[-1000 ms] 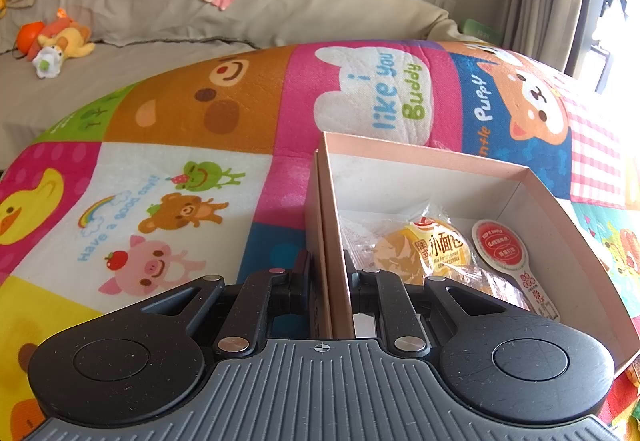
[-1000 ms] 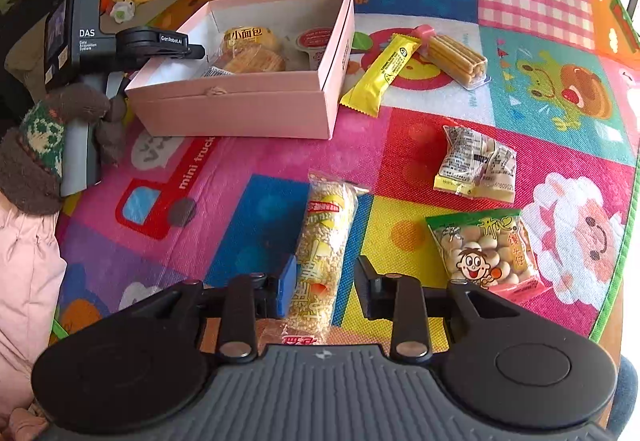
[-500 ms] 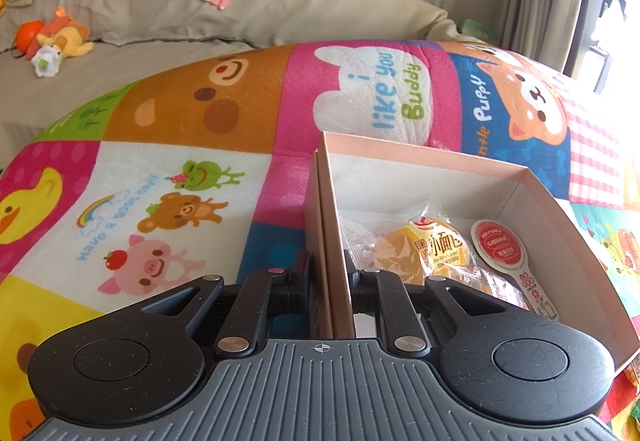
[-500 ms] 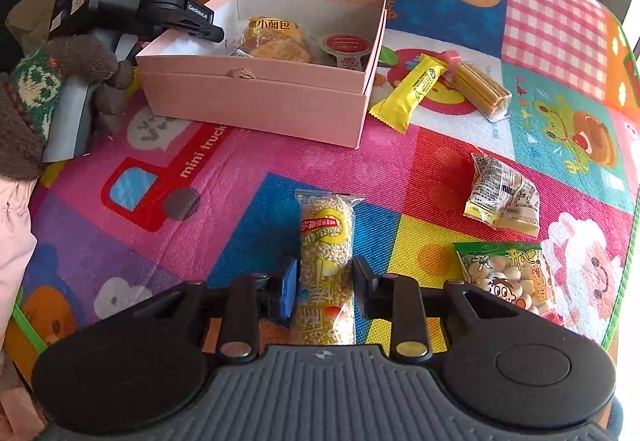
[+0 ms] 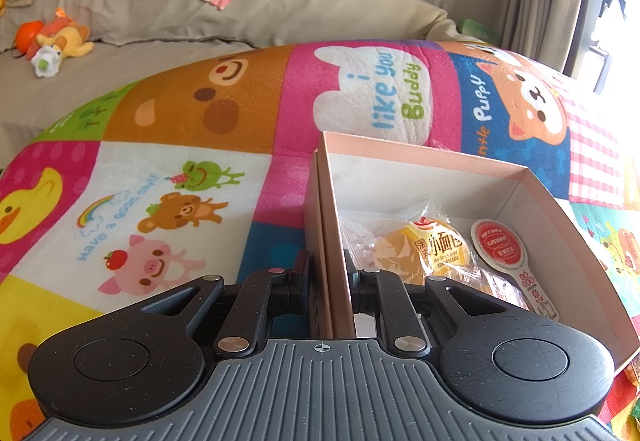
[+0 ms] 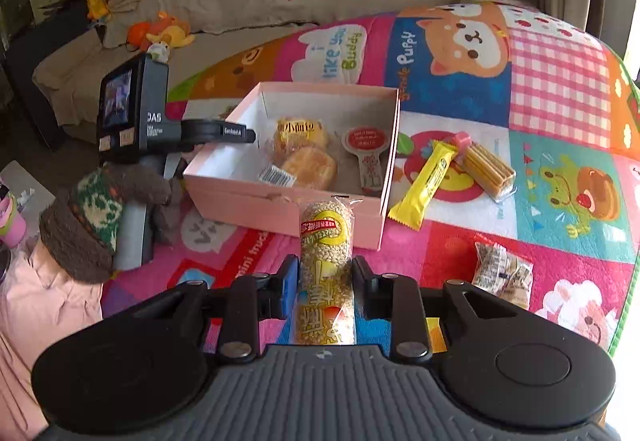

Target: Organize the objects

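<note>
1. Your right gripper [image 6: 325, 281] pinches the clear-wrapped puffed-grain bar [image 6: 326, 265], long axis pointing away from you.
2. The open pink cardboard box [image 6: 280, 207] lies just beyond its far tip (slightly left).
3. Your left gripper [image 5: 329, 281] clamps the box's left wall.

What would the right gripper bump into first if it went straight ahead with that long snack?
Probably the near wall of the pink box. The puffed-rice snack in the right gripper points at it, though the snack may be high enough to clear the rim.
</note>
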